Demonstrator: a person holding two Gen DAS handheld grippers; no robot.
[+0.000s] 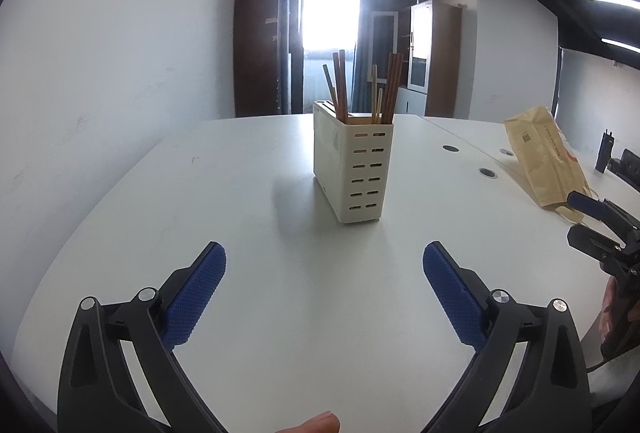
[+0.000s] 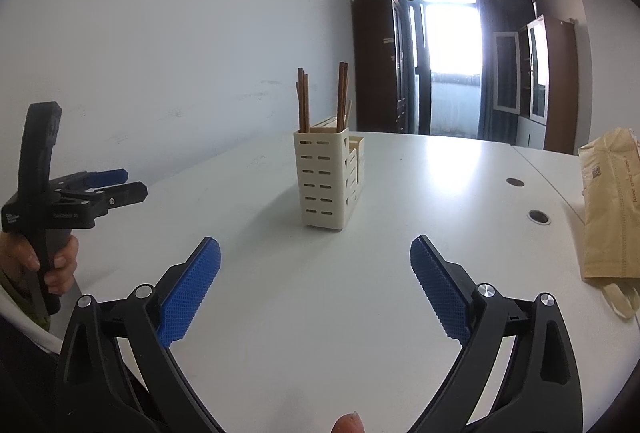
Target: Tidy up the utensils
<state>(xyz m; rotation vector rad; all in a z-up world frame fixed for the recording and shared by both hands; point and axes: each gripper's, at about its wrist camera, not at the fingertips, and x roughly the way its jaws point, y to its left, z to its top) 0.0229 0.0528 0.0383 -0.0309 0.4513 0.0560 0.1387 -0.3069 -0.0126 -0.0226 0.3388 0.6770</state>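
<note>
A cream slotted utensil holder (image 1: 352,169) stands upright on the white table (image 1: 248,193), with several brown and pale chopsticks (image 1: 384,89) sticking up out of it. It also shows in the right wrist view (image 2: 324,181), chopsticks (image 2: 304,101) upright inside. My left gripper (image 1: 324,265) is open and empty, well short of the holder. My right gripper (image 2: 316,261) is open and empty, also short of it. Each gripper shows at the edge of the other's view: the right one (image 1: 576,219), the left one (image 2: 134,183).
A brown paper bag (image 1: 544,157) lies on the table's right side, also in the right wrist view (image 2: 608,201). Round cable holes (image 2: 538,217) are in the table near it. A wall runs along the left; cabinets and a bright doorway stand behind.
</note>
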